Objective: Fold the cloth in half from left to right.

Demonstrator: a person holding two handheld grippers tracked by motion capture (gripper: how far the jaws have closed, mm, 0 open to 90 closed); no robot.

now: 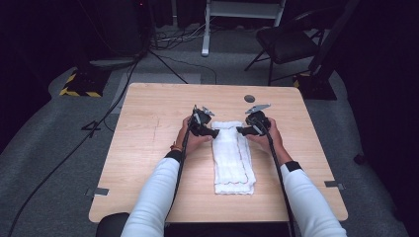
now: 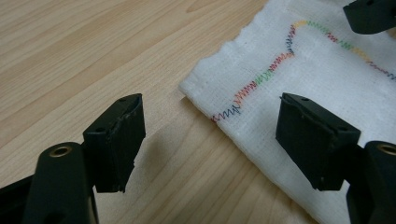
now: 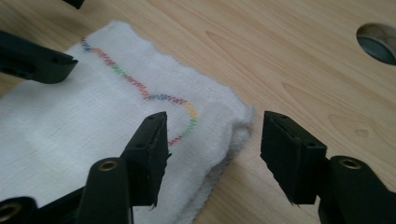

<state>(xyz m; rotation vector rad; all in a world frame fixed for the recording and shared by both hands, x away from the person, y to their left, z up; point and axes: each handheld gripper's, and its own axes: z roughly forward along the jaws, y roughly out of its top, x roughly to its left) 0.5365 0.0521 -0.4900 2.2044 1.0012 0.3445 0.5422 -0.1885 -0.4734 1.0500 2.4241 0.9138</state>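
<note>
A white folded towel (image 1: 232, 158) with multicoloured zigzag stitching lies lengthwise on the wooden table (image 1: 148, 148). My left gripper (image 1: 216, 133) is at the towel's far left corner, low over the table. Its jaws are open, one over bare wood and one over the towel (image 2: 317, 60), and my left gripper (image 2: 212, 105) holds nothing. My right gripper (image 1: 239, 130) is at the far right corner. It is open too, and my right gripper (image 3: 217, 119) straddles the folded edge of the towel (image 3: 70, 126) without pressing on it. The two grippers face each other across the towel's far end.
A round cable hole (image 1: 249, 98) is in the table beyond the right gripper, also seen as the hole (image 3: 378, 42). A dark chair (image 1: 286, 42) and loose cables (image 1: 163, 59) are on the floor behind the table. Grey tape tabs (image 1: 100, 191) mark the table's sides.
</note>
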